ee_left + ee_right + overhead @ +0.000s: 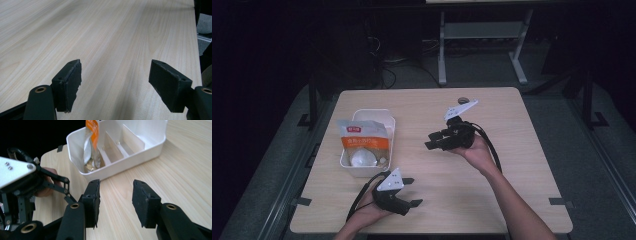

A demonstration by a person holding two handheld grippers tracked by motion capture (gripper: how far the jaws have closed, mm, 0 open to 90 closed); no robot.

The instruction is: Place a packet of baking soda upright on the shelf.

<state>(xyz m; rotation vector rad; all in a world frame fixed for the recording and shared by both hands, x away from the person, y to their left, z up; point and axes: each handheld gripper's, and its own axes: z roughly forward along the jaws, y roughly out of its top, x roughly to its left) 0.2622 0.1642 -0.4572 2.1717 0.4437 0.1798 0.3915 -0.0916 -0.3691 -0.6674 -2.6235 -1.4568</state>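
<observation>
White bin (pixel 388 131); orange-white pouch (pixel 362 141); black tools; pale wood-grain table (pixel 492 180).

So the table (pixel 492 175) is a light wood-grain top, pale and pretty clean, with a white divided bin (pixel 384 125) sitting flat on it, ahead of the right gripper's fingertips (pixel 93 195) in the right gripper view and just beyond the left gripper's fingers (pixel 408 180) in the high view. There's also a small round dark thing (pixel 463 100) lying near the far edge, well past the right gripper's fingers, too small to tell what it is. In front of the left gripper's pads (pixel 72 80) it's plain wood running off to the table's edge.
</observation>
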